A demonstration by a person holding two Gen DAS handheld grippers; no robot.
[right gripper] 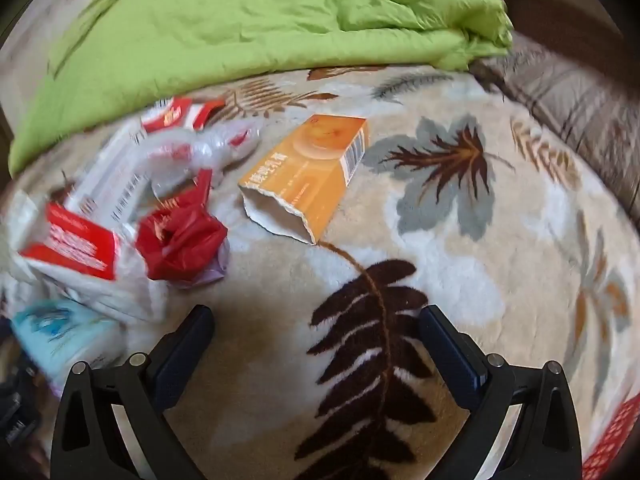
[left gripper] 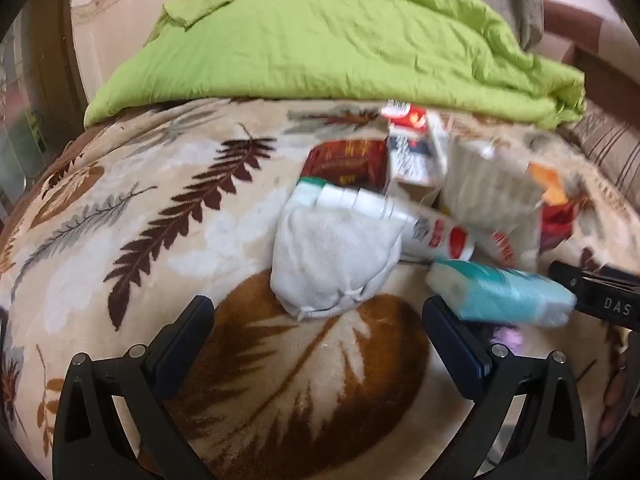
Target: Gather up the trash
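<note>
Trash lies in a heap on a leaf-patterned blanket (left gripper: 160, 208). In the left wrist view a balled white sock (left gripper: 332, 264) sits just ahead of my open left gripper (left gripper: 318, 312). Behind it lie a white tube (left gripper: 400, 216), a dark red box (left gripper: 348, 162), a red and white carton (left gripper: 416, 148) and a teal tissue pack (left gripper: 500, 294). In the right wrist view my right gripper (right gripper: 316, 316) stands open over bare blanket. An open orange box (right gripper: 308, 176) lies ahead of it. A crumpled red bag (right gripper: 180, 240) and a red and white packet (right gripper: 72, 248) lie to its left.
A folded green quilt (left gripper: 340, 40) lies across the back of the bed (right gripper: 560, 92). The other gripper's black body (left gripper: 600, 296) shows at the right edge of the left wrist view. Bare blanket (right gripper: 500, 240) stretches to the right of the orange box.
</note>
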